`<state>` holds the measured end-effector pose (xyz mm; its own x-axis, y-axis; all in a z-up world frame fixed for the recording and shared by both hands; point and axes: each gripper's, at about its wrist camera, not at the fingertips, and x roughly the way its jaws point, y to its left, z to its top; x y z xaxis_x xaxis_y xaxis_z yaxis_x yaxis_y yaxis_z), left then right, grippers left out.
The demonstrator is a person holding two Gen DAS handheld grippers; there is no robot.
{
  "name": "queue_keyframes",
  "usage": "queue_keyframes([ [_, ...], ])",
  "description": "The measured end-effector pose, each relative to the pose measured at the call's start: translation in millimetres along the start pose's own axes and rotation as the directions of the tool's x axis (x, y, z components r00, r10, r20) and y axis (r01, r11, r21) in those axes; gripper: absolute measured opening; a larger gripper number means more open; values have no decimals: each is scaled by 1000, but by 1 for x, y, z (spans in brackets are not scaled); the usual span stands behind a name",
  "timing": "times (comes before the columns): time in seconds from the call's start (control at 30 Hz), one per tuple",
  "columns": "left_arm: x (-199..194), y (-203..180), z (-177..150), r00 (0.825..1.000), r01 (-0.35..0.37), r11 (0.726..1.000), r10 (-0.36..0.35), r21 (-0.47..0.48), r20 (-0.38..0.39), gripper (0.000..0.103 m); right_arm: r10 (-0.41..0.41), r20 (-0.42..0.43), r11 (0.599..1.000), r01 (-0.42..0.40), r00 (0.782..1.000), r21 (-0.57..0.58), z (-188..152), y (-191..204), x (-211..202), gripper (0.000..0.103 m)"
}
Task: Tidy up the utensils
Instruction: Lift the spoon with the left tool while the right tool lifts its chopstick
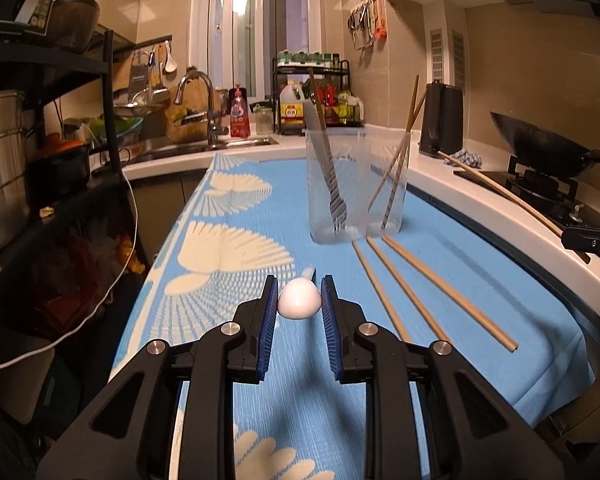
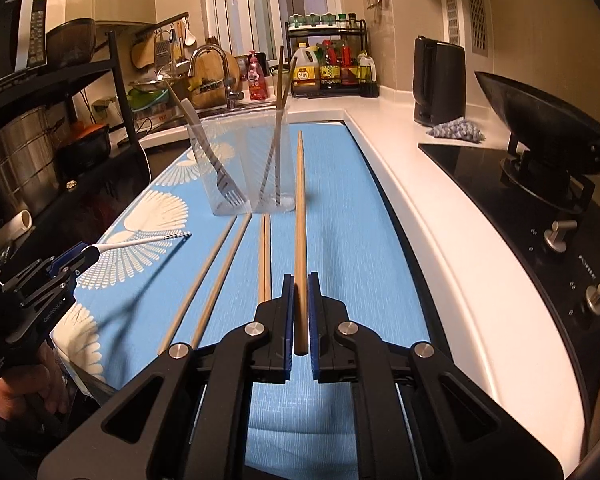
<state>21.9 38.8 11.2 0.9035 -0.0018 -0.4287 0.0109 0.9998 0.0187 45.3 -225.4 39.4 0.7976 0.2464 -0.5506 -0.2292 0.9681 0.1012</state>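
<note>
My left gripper [image 1: 299, 294] is shut on the bowl of a white spoon [image 1: 299, 299] and holds it above the blue mat; it also shows in the right wrist view [image 2: 82, 258], with the spoon's handle [image 2: 140, 243] pointing right. My right gripper [image 2: 299, 286] is shut on a wooden chopstick [image 2: 299, 216] that points at the clear two-part holder [image 2: 244, 164]. The holder [image 1: 356, 184] has a fork [image 1: 332, 184] in its left part and chopsticks [image 1: 396, 176] in its right. Three chopsticks [image 1: 404, 292] lie on the mat in front of it.
The blue patterned mat [image 1: 228, 248] covers the counter. A stove with a wok [image 2: 540, 120] and knobs is at the right, a black kettle [image 2: 440, 80] and a cloth behind. A sink with a tap [image 1: 204, 112] and a bottle rack [image 1: 316, 96] are at the back. Black shelves [image 1: 40, 120] stand left.
</note>
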Motion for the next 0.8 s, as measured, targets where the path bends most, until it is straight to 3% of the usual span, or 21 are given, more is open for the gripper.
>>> queue_keyframes([
  [0.4, 3, 1, 27, 998, 10, 1000, -9, -3, 54, 22, 12, -53, 1000, -10, 999, 27, 13, -7, 4, 7],
  [0.8, -1, -7, 50, 995, 15, 999, -19, 38, 101, 22, 16, 46, 1000, -16, 999, -9, 43, -1, -15, 6],
])
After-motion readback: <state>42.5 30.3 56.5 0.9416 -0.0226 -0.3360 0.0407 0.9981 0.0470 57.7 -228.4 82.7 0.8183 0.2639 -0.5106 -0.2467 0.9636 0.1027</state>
